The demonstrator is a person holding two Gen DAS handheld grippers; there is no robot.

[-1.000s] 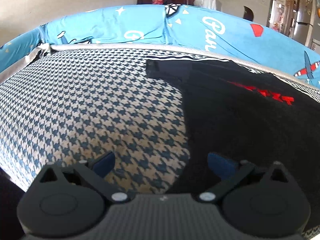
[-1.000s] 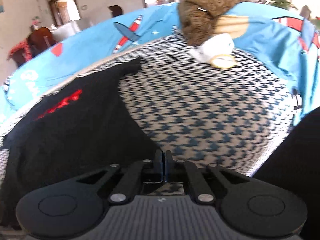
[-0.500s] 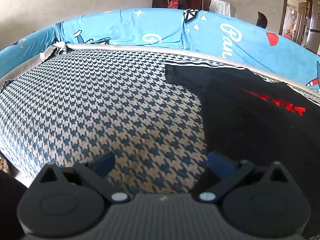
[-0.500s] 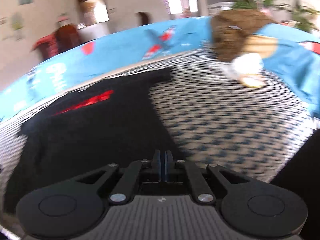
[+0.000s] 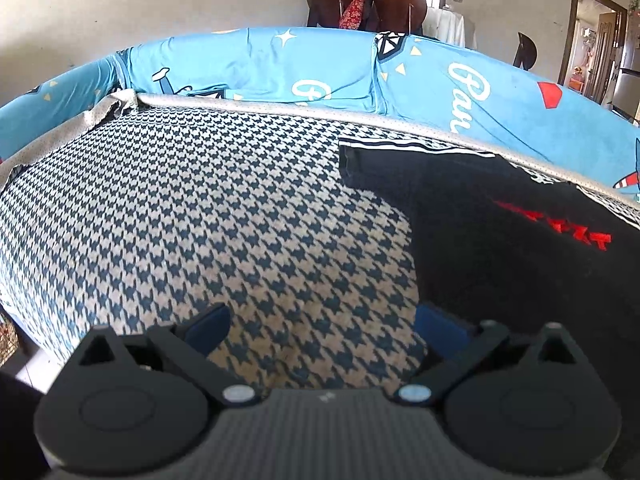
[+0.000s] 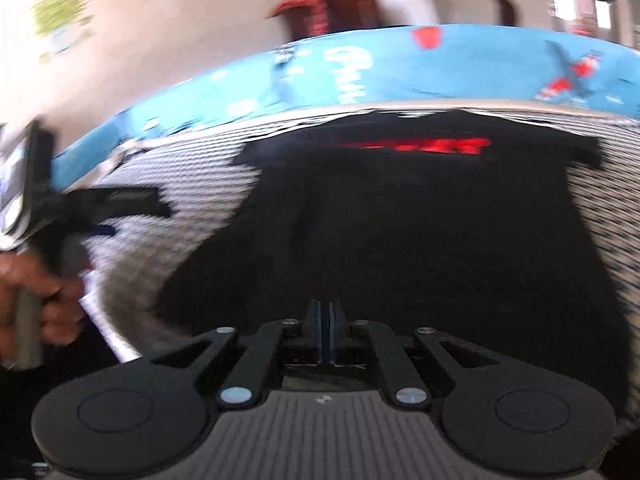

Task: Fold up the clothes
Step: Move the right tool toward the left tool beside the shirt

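Note:
A black T-shirt (image 5: pixel 520 264) with red lettering lies spread flat on the houndstooth-covered bed (image 5: pixel 200 208); its left sleeve reaches toward the far edge. In the blurred right wrist view the whole black T-shirt (image 6: pixel 420 220) fills the middle, collar away from me. My left gripper (image 5: pixel 322 326) is open over bare houndstooth cloth just left of the shirt's side edge, nothing between its blue pads (image 5: pixel 208 326). My right gripper (image 6: pixel 325 326) is shut with nothing in it, hovering above the shirt's near hem. The left gripper (image 6: pixel 104 216) also shows at the left edge there, held by a hand (image 6: pixel 28 280).
A bright blue printed sheet (image 5: pixel 460 80) rims the far side of the bed. Beyond it stand a dark wooden chair with a red cloth (image 5: pixel 360 4) and a doorway (image 5: pixel 592 48) at the right. The bed's left edge (image 5: pixel 24 312) drops to the floor.
The right gripper has swung left, from the shirt's right side and the patterned cloth to face the shirt head-on. In the left wrist view the shirt has slid rightward; that gripper stays open.

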